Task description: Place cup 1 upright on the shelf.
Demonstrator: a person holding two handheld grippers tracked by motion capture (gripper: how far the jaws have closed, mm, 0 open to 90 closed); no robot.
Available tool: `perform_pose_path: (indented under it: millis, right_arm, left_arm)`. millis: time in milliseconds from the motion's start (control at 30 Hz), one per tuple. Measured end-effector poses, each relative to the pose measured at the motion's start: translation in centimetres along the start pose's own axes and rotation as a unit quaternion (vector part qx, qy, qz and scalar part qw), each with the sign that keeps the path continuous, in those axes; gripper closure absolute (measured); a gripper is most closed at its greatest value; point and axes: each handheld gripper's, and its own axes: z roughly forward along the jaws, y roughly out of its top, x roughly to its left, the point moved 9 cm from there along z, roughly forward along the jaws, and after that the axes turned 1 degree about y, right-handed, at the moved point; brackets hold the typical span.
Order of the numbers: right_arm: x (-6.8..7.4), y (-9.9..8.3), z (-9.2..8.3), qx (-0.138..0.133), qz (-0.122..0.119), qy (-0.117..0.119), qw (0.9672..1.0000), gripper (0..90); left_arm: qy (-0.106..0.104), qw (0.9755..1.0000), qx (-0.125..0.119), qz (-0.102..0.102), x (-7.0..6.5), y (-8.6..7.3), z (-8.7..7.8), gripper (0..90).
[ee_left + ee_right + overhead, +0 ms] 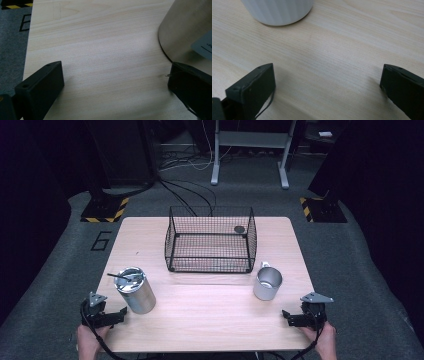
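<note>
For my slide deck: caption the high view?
Open left tool beside steel tumbler, open right tool near metal mug, wire basket behind.

the tabletop (210, 310) is evenly lit from above while the room around it falls into near black. soft shadows pool under the jaws in both gripper views, which look slightly blurred and grainy.

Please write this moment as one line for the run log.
left gripper: open, beside steel tumbler | right gripper: open, near mug | wire basket: centre | nothing held
</note>
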Motion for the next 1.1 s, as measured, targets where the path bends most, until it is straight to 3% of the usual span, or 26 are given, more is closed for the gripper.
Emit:
perform_pose_path:
  millis: [833,900,933,1067,1100]
  right_arm:
    - [-0.27,0.21,0.24,-0.001,0.008,-0.004,1.0,0.0]
    - [-0.27,0.25,0.25,-0.003,0.009,-0.004,0.9999,0.0]
    - [-0.26,0.25,0.26,-0.003,0.009,-0.004,0.9999,0.0]
    - [-0.27,0.21,0.24,0.0,0.009,-0.004,1.0,0.0]
    - [-0.27,0.21,0.24,0.0,0.009,-0.004,1.0,0.0]
  left_arm:
    - [-0.001,1.0,0.003,0.004,-0.03,-0.06,-0.05,0.0]
    - [-0.001,0.9999,0.01,0.012,0.07,-0.14,-0.15,0.0]
    - [-0.003,1.0,0.004,0.004,-0.08,-0.07,-0.08,0.0]
    - [-0.001,0.9998,0.008,0.018,0.03,-0.21,-0.32,0.0]
    - [-0.001,0.9999,0.005,0.01,-0.1,-0.21,-0.34,0.0]
